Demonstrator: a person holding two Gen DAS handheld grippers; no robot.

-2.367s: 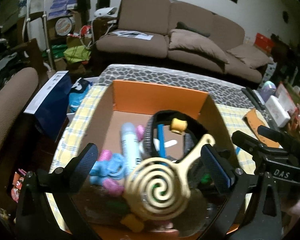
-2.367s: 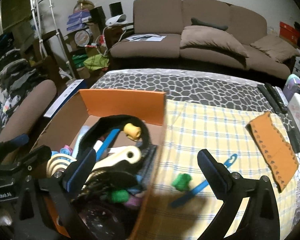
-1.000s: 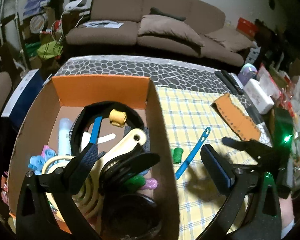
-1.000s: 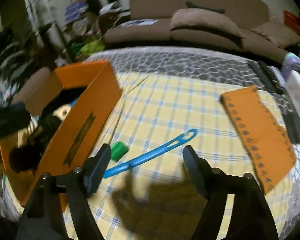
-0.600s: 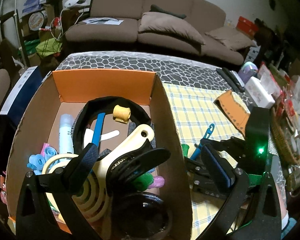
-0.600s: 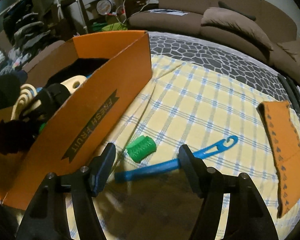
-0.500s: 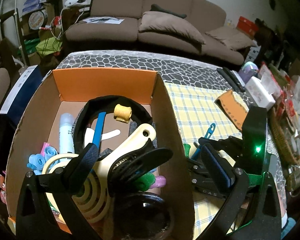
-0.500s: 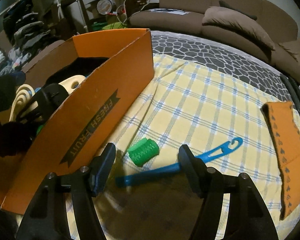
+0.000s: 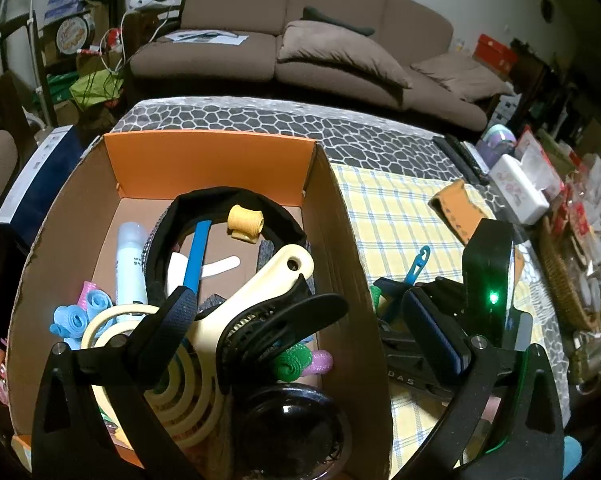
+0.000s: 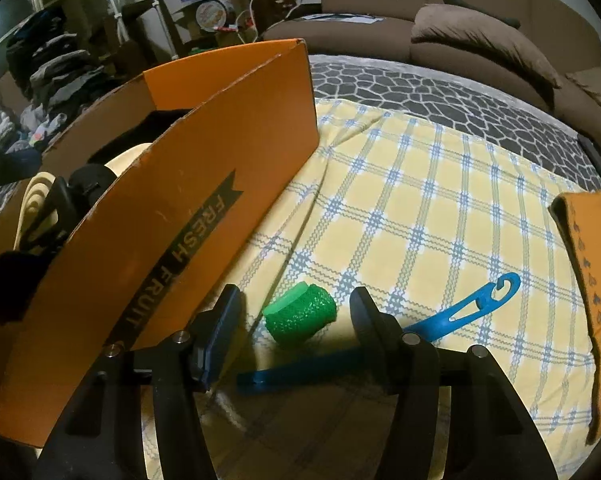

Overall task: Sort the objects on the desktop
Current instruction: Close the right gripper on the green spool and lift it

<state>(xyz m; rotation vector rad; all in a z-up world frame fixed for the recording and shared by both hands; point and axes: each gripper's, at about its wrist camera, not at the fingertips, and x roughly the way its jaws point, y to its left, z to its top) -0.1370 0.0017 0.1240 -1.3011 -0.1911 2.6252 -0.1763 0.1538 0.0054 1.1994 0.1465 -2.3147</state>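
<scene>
A green hair roller (image 10: 300, 314) lies on the yellow checked cloth (image 10: 420, 208), close to the side wall of the orange cardboard box (image 10: 160, 220). My right gripper (image 10: 296, 316) is low over the cloth with the roller between its fingers; the jaws are closing and the pads stand a little apart from it. A blue plastic hook tool (image 10: 460, 316) lies just right of the roller, partly under the right finger. My left gripper (image 9: 300, 316) hangs open over the box (image 9: 208, 168), holding nothing. Inside lie a cream spiral paddle (image 9: 260, 280), rollers and several other items.
An orange felt piece (image 10: 588, 260) lies on the cloth at the right. A white case (image 9: 516, 184), remote controls (image 9: 460, 156) and a wicker basket (image 9: 560, 272) line the right edge. A brown sofa (image 9: 300, 40) stands behind the table.
My right gripper came down beside the box and now straddles the green roller, its jaws narrower. The left gripper has shifted right over the box, with the spiral paddle lying inside.
</scene>
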